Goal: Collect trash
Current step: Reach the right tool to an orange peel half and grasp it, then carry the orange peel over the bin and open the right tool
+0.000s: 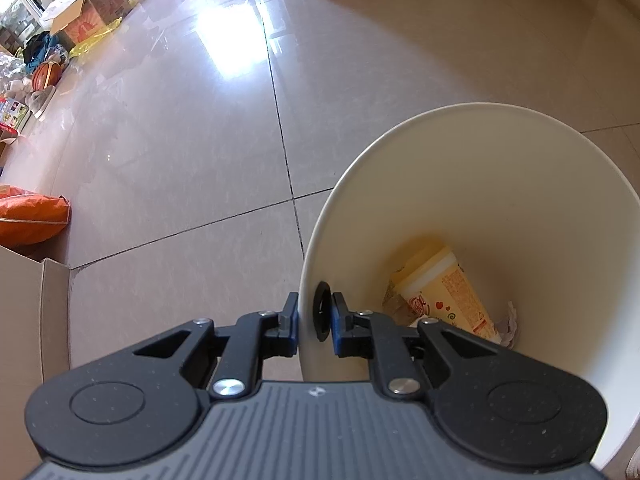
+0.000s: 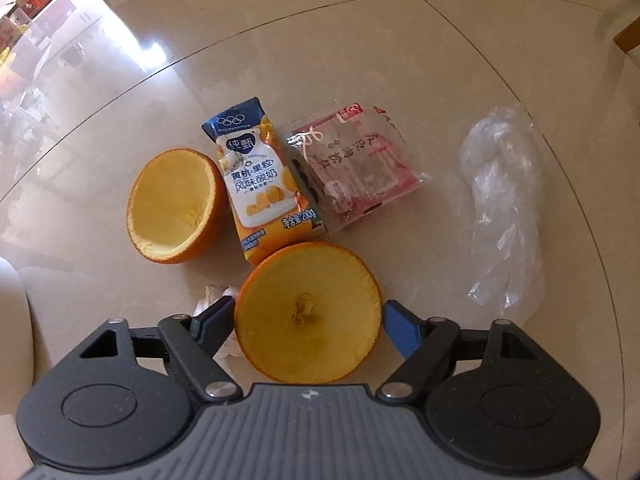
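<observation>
Orange peel half [image 2: 308,312] near the glass counter [image 2: 460,60] front edge, bracketed by the wide-open right gripper [image 2: 308,322] but not yet pinched, awaiting closure and a carry to the white bin [image 1: 460,184] clamped at its rim by the left gripper [image 1: 315,320].

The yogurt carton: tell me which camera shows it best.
The right wrist view. The yogurt carton lies in full sight on the table, between two orange peel halves. The left wrist view shows none of it, only the bin and floor.
</observation>
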